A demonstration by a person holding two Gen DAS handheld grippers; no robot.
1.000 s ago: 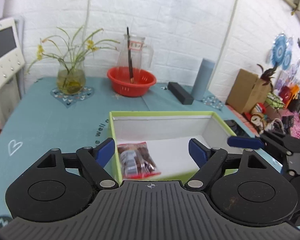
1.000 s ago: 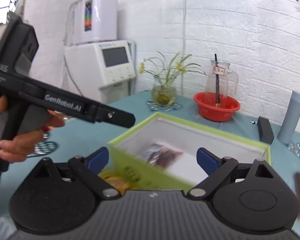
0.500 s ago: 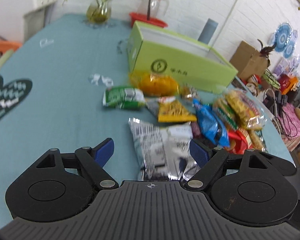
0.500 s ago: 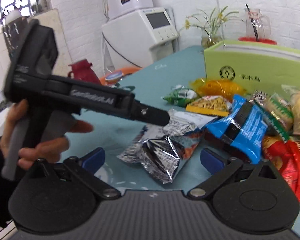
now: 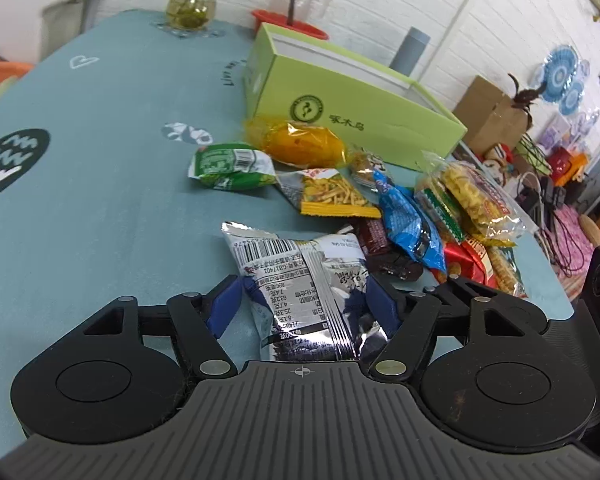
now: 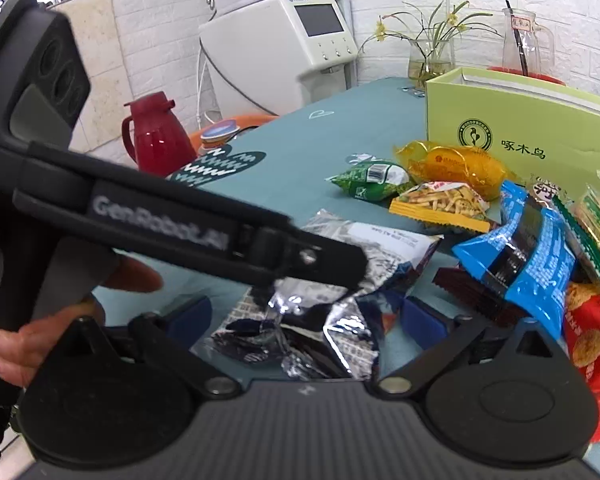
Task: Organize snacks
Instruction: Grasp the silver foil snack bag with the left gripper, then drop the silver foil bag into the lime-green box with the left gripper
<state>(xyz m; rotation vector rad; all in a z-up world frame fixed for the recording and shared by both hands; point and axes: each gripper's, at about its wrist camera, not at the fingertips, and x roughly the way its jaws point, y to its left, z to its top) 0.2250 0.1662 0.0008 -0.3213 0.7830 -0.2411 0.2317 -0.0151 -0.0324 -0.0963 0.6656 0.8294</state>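
The left tool sits low over the teal table, its blue fingers having just drawn in against a silver snack bag, grasping it by its sides. The right tool is spread wide around the same crumpled bag, pads apart from it, released. Beyond lie a green packet, an orange packet, a yellow packet of sticks and a blue packet, all heaped just before the green box. A hand holds the left handle.

Snack pile right, bare tablecloth left
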